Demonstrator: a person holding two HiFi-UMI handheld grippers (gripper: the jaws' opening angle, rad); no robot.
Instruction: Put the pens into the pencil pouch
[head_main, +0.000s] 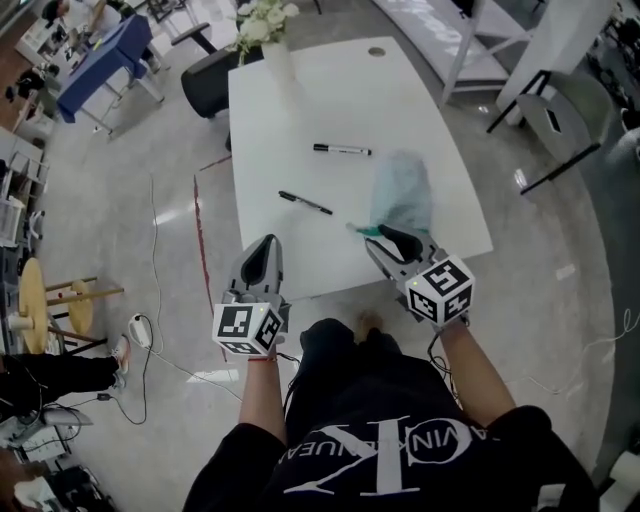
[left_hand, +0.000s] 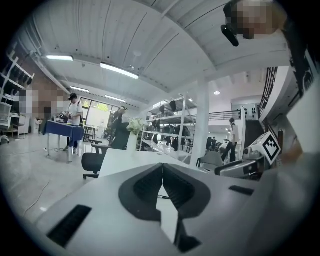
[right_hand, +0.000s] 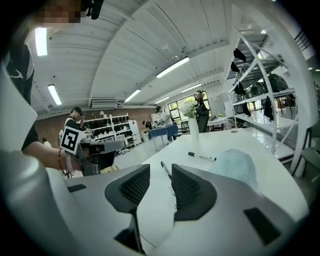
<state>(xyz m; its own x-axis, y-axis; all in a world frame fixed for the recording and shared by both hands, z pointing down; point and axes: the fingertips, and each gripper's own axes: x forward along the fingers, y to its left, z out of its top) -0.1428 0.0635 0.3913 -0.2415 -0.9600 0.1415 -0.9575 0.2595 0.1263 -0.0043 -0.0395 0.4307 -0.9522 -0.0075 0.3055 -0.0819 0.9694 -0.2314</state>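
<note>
White-barrelled marker with black cap (head_main: 342, 150) lay crosswise on white table (head_main: 280, 110), cap leftward in head view. Slim black pen (head_main: 305, 203) lay diagonal, nearer. Both outside pale teal fabric pouch (head_main: 403, 193), flat at right; contents unseen. Left gripper (head_main: 266, 245) jaws together, empty; right gripper (head_main: 386, 236) jaws apart, empty. White lettering on black shirt (head_main: 400, 470) only partly readable.

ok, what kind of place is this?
Probably an open lab or workshop hall: a white table on bare floor, metal shelf racks behind it, and a person working at a blue bench.
</note>
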